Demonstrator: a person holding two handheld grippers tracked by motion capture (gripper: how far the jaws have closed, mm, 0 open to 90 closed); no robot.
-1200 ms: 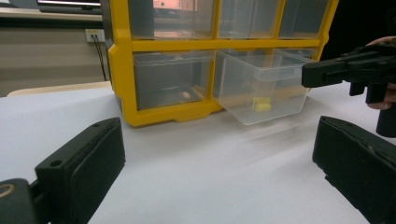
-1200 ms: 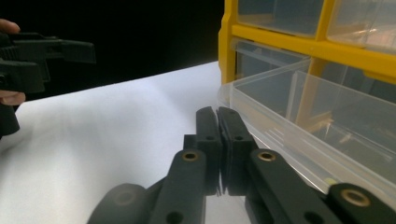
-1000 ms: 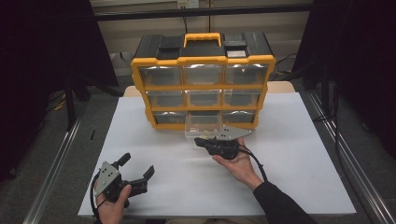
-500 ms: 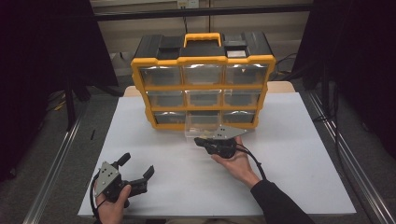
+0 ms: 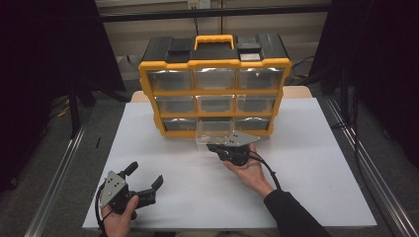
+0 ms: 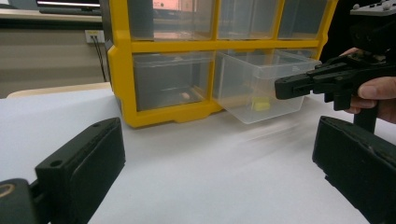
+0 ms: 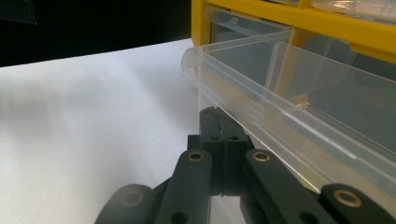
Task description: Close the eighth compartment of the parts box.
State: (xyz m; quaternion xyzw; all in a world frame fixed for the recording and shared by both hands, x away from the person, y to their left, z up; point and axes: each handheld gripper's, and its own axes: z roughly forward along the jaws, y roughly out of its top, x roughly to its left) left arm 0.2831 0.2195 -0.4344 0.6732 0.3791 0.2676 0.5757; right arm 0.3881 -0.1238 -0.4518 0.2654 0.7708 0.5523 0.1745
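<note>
A yellow and black organizer (image 5: 216, 91) with nine clear drawers stands at the back of the white table. Its bottom middle drawer (image 5: 211, 134) (image 6: 258, 83) (image 7: 299, 116) is pulled partway out, and a small yellow piece (image 6: 261, 105) lies in it. My right gripper (image 5: 211, 146) (image 6: 281, 88) (image 7: 217, 116) is shut on the drawer's front lip, held from below by a hand (image 5: 249, 170). At the front left my left gripper (image 5: 145, 174) (image 6: 222, 135) rests open on the table with nothing between its jaws, well short of the organizer.
The bottom left drawer (image 6: 170, 79) is closed with a small pale item (image 6: 186, 95) inside. Bare white table (image 5: 316, 148) spreads right of the organizer and between the two hands. Metal rails (image 5: 54, 173) run along both sides of the table.
The bottom middle drawer has slid slightly further out with my right gripper on it. My left gripper has stayed where it was.
</note>
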